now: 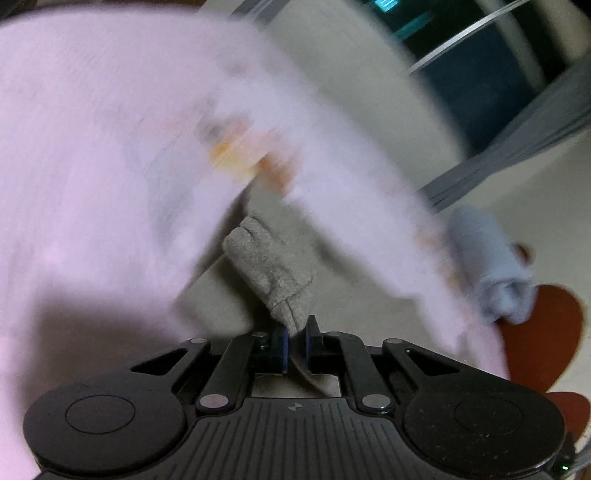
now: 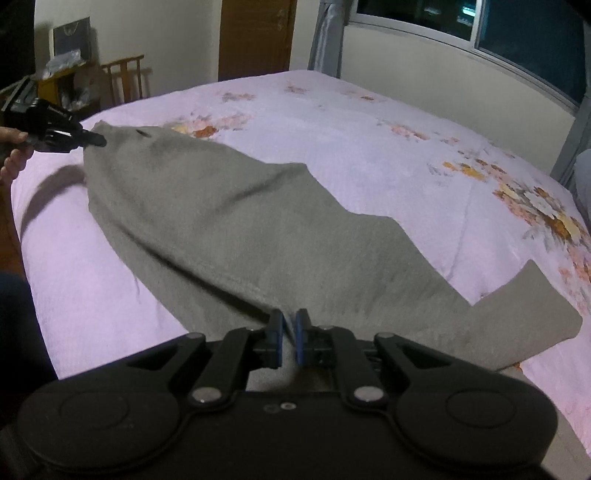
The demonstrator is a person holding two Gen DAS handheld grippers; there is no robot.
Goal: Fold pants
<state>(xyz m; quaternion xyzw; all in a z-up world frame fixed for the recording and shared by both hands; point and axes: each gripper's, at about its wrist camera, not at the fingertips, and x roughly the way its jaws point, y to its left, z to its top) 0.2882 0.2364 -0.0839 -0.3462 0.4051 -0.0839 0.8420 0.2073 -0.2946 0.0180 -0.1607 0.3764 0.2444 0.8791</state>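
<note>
Lying stretched across the pink bedspread (image 2: 369, 155), the gray pants (image 2: 258, 236) reach between your two tools. Your left gripper (image 1: 295, 338) pinches one end tight; your right gripper (image 2: 290, 328) pinches the other.

L gripper (image 1: 296, 334) pinches grey pants (image 1: 271, 271) fabric btwn its blue pads. Pink floral bedspread (image 1: 92, 147) fills the left, badly blurred. Rolled pale-blue cloth (image 1: 491, 266) at right, on red-brown seat (image 1: 543, 332).

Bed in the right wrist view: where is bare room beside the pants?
Bare bedspread beyond the pants, toward the window, and a strip along their left. The near edge is crowded: both hand-held grippers pinch the pants.
</note>
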